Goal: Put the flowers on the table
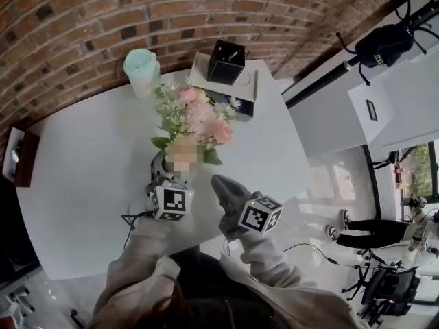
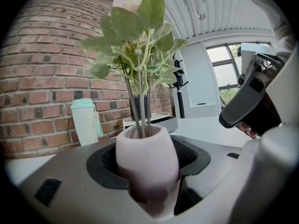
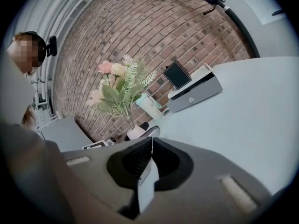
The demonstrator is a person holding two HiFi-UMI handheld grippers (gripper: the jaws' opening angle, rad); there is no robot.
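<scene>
Left gripper view: left gripper [image 2: 147, 146] jaws clamped on pale pink vase [image 2: 145, 164] holding green-stemmed pink flowers [image 2: 140, 41]; right gripper [image 3: 149, 146] jaws together.

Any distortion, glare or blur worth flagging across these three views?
Head view: fisheye bends the brick wall, and a mosaic patch hides part of the flowers. Left gripper view: dark round vignette, window blown out, vase fairly sharp. Right gripper view: same vignette, near jaws soft, table evenly lit.

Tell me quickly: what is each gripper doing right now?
Left gripper: closed on the flower vase.
Right gripper: closed, holding nothing.
</scene>
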